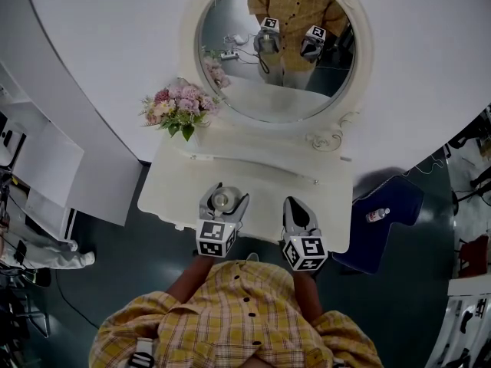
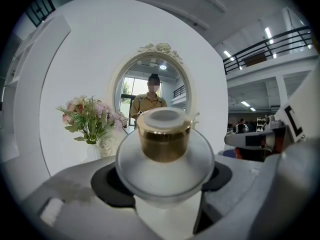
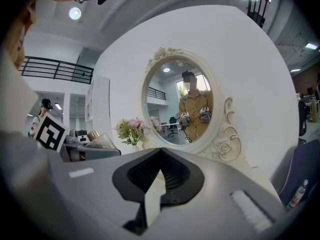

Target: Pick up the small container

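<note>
Small container [image 2: 165, 169] stands upright, gold cap [image 2: 164, 136] uppermost, in left gripper [image 1: 225, 194].

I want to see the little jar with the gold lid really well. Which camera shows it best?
The left gripper view. There the jar fills the middle, frosted and gold-topped, held in the left gripper. The head view shows it tiny, from above. The right gripper view catches only a sliver at its left side.

Yellow plaid shirt [image 1: 238, 320], dark buttons [image 1: 246, 300]
</note>
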Tool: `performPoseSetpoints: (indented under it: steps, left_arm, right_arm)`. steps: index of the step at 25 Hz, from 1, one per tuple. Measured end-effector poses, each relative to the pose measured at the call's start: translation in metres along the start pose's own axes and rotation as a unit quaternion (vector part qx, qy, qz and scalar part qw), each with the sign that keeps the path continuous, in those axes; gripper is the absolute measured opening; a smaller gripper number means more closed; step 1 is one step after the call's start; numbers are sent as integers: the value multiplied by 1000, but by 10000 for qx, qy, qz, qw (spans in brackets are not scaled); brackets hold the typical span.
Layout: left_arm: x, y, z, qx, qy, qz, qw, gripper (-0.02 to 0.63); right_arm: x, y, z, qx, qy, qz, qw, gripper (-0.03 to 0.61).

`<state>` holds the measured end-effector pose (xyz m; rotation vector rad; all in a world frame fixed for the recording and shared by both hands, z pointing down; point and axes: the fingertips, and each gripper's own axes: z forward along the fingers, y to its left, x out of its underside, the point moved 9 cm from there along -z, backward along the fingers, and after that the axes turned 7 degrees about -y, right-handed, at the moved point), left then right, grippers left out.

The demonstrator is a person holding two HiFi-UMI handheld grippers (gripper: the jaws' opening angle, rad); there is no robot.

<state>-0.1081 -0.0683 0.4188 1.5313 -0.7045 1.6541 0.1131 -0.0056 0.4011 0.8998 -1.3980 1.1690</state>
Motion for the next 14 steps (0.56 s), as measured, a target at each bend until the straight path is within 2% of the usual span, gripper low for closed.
performPoseSetpoints:
  steps: [14]
  left_arm:
    - [5, 2, 4, -36, 30, -29, 10000, 344]
  right_arm:
    - [5, -4, 6, -11, 102, -10, 9999, 2]
